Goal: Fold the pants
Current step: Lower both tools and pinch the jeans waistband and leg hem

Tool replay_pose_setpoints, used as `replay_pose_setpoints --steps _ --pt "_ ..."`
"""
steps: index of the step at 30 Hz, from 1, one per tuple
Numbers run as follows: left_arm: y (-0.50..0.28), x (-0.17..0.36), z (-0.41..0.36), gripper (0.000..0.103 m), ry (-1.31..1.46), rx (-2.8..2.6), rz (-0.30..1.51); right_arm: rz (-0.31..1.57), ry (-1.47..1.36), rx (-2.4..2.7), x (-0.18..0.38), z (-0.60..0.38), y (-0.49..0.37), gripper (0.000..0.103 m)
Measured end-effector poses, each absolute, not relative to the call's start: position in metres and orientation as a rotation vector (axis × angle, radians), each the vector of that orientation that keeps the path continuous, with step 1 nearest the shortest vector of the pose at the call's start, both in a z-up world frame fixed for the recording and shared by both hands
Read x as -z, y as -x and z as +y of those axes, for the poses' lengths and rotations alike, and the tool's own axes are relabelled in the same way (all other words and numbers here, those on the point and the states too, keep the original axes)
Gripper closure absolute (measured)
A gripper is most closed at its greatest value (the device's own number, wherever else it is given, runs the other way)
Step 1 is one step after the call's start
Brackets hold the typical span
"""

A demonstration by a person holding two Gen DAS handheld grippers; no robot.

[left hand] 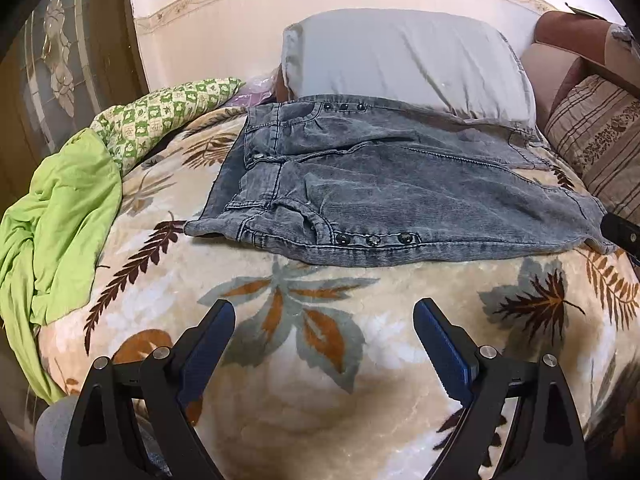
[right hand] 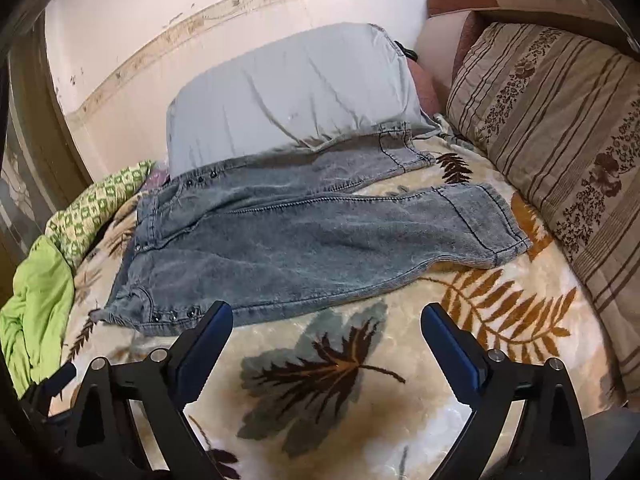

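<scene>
Here the pants lie lengthwise across the bed, waistband leftward; left gripper and right gripper hover spread, empty

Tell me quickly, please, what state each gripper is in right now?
Left gripper: open, holding nothing, above the blanket.
Right gripper: open, holding nothing, just short of the jeans.
</scene>
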State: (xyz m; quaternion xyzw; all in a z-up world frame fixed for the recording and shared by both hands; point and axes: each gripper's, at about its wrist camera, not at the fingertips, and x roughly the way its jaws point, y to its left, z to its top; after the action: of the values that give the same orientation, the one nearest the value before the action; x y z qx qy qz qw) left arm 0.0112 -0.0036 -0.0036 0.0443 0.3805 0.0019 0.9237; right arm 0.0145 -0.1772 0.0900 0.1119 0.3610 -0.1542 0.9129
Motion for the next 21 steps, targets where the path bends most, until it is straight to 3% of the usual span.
replay_pose_setpoints --steps 15,21 --pt "-0.059 0.012 0.013 0.014 0.038 0.044 0.935 0.93 -0.386 0.257 -0.065 -0.194 -0.037 0.018" --pt "-0.129 0.004 0.018 0.014 0.06 0.052 1.003 1.018 -0.322 0.257 -0.068 -0.216 -0.089 0.02"
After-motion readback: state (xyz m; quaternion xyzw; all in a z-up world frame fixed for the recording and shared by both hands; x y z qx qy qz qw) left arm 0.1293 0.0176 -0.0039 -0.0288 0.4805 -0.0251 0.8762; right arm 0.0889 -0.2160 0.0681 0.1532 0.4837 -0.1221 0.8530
